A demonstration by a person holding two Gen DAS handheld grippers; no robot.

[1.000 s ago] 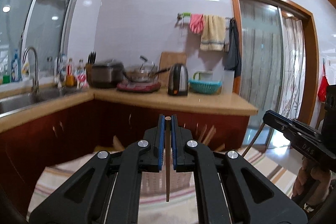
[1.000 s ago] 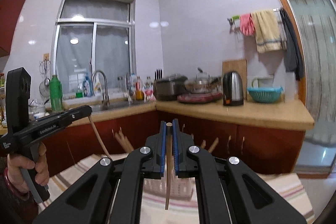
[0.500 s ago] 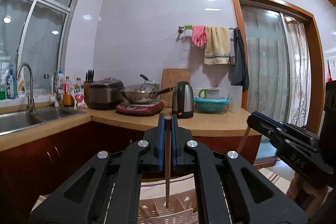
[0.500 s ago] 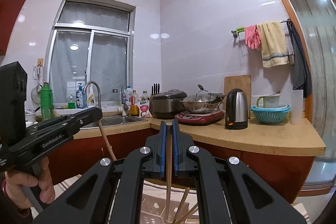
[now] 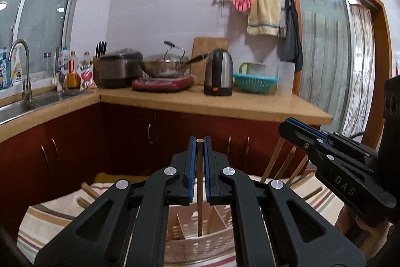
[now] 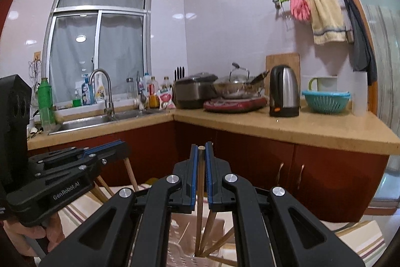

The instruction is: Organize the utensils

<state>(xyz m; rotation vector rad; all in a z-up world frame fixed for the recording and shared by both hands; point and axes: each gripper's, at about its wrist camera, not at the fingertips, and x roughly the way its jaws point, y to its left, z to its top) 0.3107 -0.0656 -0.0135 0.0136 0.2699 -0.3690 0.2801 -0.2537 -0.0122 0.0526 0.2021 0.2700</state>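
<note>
My left gripper is shut on a wooden chopstick that hangs straight down into a white perforated utensil basket with dividers. The right gripper shows at the right of that view. In the right wrist view my right gripper is shut on another wooden chopstick, its lower end inside the basket among several leaning chopsticks. The left gripper appears at the left there, its chopstick slanting down.
The basket stands on a striped cloth. Behind runs an L-shaped counter over red cabinets, with a sink, rice cooker, wok, kettle and teal colander. A hand holds the left tool.
Both grippers have moved with their chopsticks and sunk towards the basket, which now fills the bottom of both views. Both chopstick tips now sit inside its compartments. The jaws stayed shut.
</note>
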